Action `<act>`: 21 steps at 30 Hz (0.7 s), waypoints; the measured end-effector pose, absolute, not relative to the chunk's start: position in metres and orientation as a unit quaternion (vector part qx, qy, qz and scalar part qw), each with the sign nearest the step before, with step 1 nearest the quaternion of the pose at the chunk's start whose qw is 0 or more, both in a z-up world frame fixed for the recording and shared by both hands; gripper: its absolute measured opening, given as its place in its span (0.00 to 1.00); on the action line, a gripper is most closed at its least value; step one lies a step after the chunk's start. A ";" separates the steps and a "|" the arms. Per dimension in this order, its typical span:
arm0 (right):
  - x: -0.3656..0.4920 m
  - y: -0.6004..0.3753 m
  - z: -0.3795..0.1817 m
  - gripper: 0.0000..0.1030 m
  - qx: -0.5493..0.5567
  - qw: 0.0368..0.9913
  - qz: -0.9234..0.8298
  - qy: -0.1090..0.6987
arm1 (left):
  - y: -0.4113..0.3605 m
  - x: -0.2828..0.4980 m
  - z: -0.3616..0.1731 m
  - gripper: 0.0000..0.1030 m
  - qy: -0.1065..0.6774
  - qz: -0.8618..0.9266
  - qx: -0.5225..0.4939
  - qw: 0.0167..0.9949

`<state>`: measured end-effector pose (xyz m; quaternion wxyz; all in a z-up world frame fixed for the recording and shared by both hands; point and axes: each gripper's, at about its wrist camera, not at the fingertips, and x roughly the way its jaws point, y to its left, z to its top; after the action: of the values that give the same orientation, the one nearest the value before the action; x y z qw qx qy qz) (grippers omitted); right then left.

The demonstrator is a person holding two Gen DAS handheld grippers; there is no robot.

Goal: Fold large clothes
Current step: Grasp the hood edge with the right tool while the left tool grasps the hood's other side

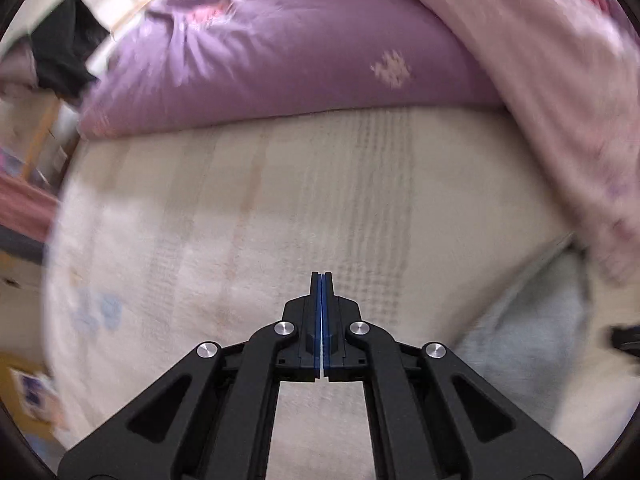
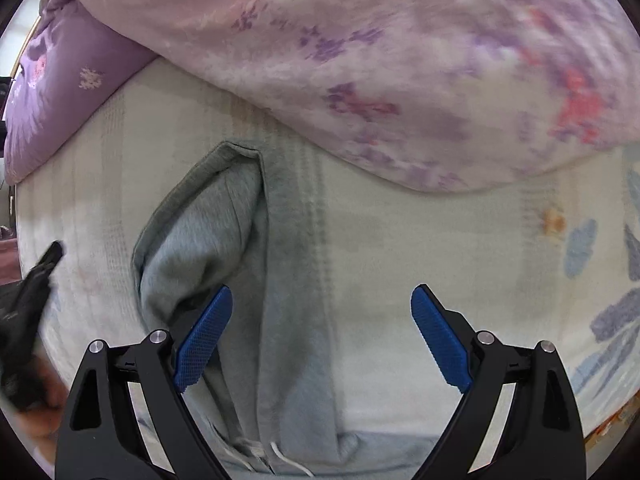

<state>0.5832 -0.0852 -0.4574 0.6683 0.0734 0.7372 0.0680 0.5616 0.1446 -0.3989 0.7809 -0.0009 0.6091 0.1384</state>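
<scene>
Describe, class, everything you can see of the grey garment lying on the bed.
The grey garment looks like soft fleece sweatwear, light grey and partly folded, lying flat on the pale bedsheet. A hemmed end points towards the floral quilt; white drawcords show at the near edge. The right gripper hangs open above it, one blue pad over the fabric.

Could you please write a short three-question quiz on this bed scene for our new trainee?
1. True or false: the left gripper is shut with nothing between its pads.
2. What lies under the right gripper? A) grey sweatpants B) a black sock C) a striped towel
3. Fill in: the purple pillow sits at the far edge of the cream ____, beside the pink floral blanket.

Key: 1 true; 2 A; 3 sheet.
</scene>
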 end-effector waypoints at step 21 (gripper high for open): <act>0.611 -0.064 -0.497 0.12 0.070 0.653 0.067 0.751 | 0.135 0.578 -0.482 0.00 0.682 0.051 -0.100 0.723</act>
<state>0.6110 -0.0636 -0.4972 0.6535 0.0698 0.7508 0.0666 0.5784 0.1346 -0.4822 0.7227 -0.0999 0.6820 0.0507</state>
